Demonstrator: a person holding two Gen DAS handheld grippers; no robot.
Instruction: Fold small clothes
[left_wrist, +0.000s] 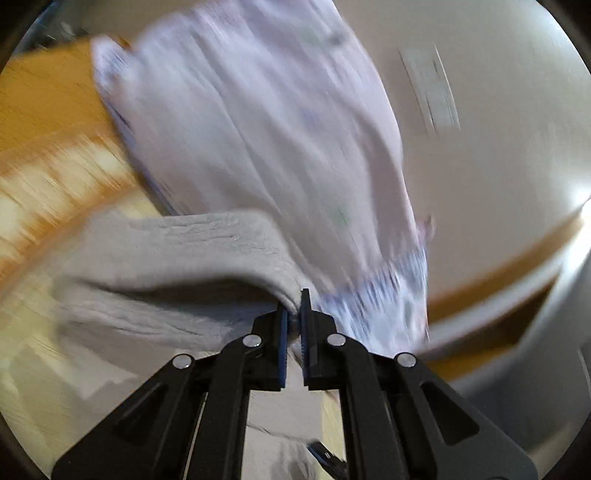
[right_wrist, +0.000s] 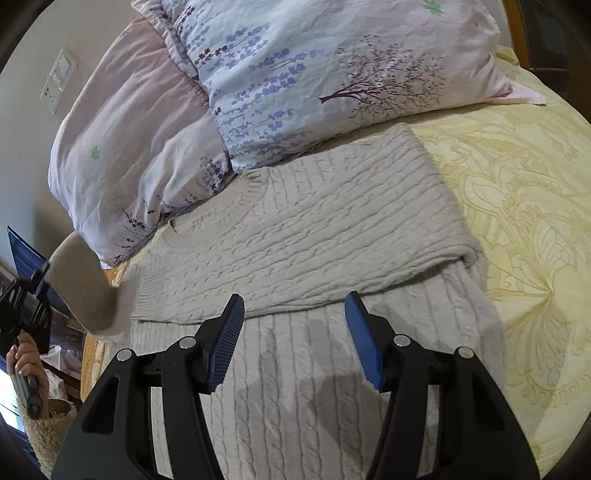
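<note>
I record the grey cable-knit sweater (right_wrist: 295, 229) lying on the bed (right_wrist: 524, 206), one part folded across the rest, directly ahead of my right gripper (right_wrist: 295, 314). Its fingers (right_wrist: 231, 332) stand wide apart above the knit, holding nothing. My left gripper (left_wrist: 294, 314) has its fingers (left_wrist: 282, 332) nearly together, clamped on a raised fold of the sweater; that view is blurred. Floral pillows (right_wrist: 314, 74) lie beyond the sweater, touching its far edge.
</note>
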